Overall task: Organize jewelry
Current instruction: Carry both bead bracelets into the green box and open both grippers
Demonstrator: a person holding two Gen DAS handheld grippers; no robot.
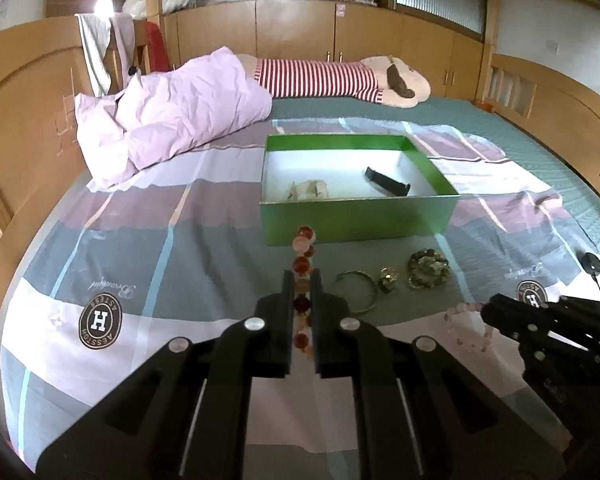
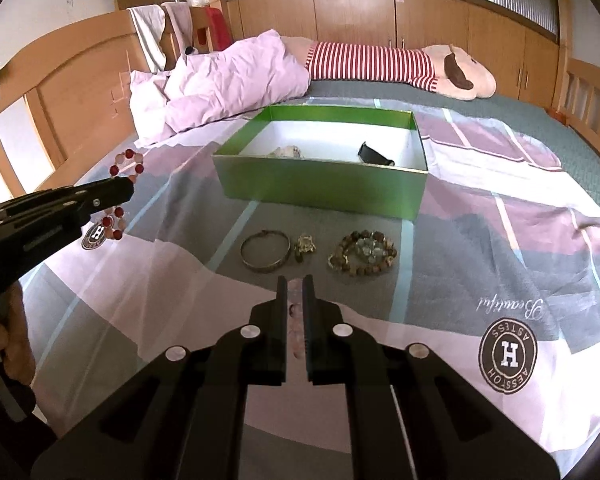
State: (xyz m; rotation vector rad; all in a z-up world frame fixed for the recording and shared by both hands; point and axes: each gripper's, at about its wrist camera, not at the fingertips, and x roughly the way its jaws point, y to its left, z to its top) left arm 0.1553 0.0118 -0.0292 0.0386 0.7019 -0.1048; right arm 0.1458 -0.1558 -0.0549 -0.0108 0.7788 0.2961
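Note:
My left gripper [image 1: 302, 278] is shut on a red and pink bead bracelet [image 1: 303, 264], held above the bedspread in front of the green box [image 1: 356, 216]; it also shows in the right wrist view [image 2: 130, 184] with the red bracelet [image 2: 126, 164]. My right gripper [image 2: 296, 280] is shut on a pale pink bead bracelet [image 2: 296, 312], which also shows in the left wrist view [image 1: 466, 326]. On the bedspread lie a metal bangle [image 2: 265, 250], a small gold piece [image 2: 305, 245] and a brown bead bracelet [image 2: 362, 254]. The box holds a black item [image 2: 374, 156] and pale jewelry [image 2: 288, 152].
A crumpled lilac duvet [image 1: 172, 116] and a striped plush toy [image 1: 340, 78] lie behind the box. Wooden bed frame [image 1: 24, 120] and cabinets surround the bed. A black cable device [image 1: 590, 264] lies at the right.

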